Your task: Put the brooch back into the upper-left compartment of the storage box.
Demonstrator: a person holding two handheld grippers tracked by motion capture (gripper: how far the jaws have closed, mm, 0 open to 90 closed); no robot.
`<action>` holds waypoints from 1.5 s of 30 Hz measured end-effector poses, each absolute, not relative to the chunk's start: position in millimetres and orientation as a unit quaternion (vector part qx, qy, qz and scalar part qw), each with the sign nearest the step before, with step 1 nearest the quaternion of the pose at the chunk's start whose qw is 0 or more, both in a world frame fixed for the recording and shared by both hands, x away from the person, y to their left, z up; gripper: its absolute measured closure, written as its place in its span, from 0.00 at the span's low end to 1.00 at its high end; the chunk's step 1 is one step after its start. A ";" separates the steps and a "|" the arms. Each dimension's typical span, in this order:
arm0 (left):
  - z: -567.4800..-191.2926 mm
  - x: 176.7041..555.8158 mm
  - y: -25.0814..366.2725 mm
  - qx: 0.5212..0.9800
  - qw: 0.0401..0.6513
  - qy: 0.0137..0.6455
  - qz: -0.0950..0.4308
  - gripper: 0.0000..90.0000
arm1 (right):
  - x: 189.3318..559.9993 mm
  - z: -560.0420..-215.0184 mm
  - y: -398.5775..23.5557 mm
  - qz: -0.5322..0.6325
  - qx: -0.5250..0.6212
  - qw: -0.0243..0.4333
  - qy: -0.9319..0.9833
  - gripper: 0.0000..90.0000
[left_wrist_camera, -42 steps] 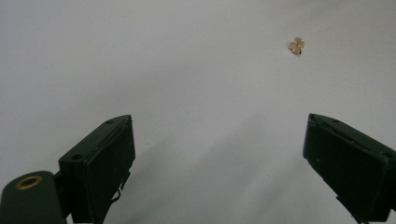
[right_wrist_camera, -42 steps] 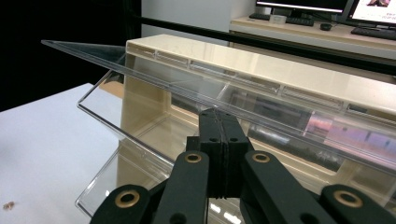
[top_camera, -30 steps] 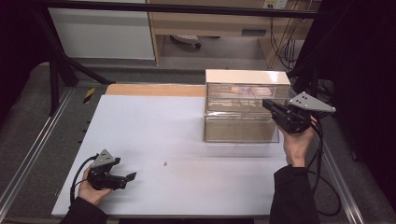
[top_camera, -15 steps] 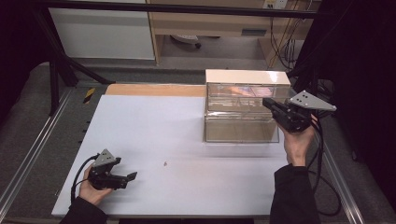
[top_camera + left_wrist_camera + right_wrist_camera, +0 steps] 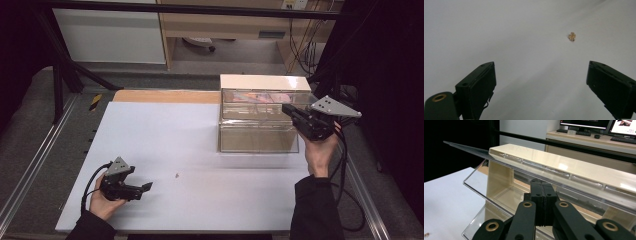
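Clear plastic case (image 5: 260,122) with cream frame and cream top, two tiers, standing at the far right part of a white table (image 5: 165,150); pink contents dimly visible through the upper tier in the high view, not identifiable. In the right gripper view its hinged clear front panel (image 5: 499,182) is swung up and outward, tilted. Right gripper (image 5: 289,111), held in the person's right hand (image 5: 317,152), at the case's right front corner, level with the upper tier; jaws pressed together, tips at the raised panel's edge, but whether the panel sits between them cannot be told. Left gripper (image 5: 146,187), held in the left hand (image 5: 102,202), low over the near left part of the table, well apart from the case; jaws wide apart, nothing between them. Small tan speck (image 5: 572,36) on the table ahead of the left gripper, untouched. Surface: white sheet over a board with a bare wooden strip (image 5: 165,96) along the far edge; metal rails at both sides. Room: grey floor, white cabinet (image 5: 110,35), wooden desk (image 5: 225,22), hanging cables at the far right; monitors and a keyboard on a desk in the right gripper view
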State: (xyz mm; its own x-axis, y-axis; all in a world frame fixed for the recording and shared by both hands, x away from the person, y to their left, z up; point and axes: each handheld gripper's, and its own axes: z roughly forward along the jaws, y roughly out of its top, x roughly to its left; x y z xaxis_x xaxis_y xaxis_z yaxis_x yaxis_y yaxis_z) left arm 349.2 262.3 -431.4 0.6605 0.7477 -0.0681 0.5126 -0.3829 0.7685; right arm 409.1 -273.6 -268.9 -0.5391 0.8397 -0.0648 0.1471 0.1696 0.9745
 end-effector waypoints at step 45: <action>-427.2 384.4 174.2 0.836 0.374 0.382 0.124 0.29 | 412.5 -262.9 -270.2 0.529 0.351 0.326 0.700 1.00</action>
State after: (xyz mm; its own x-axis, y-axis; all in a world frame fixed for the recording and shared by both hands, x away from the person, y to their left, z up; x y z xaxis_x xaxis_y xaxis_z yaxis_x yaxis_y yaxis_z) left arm 384.4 174.2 -427.2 0.6775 0.7314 -0.0782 0.5452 -0.4279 0.7209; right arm 412.5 -270.2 -262.9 -0.5410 0.8367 -0.0846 0.1471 0.1932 0.9701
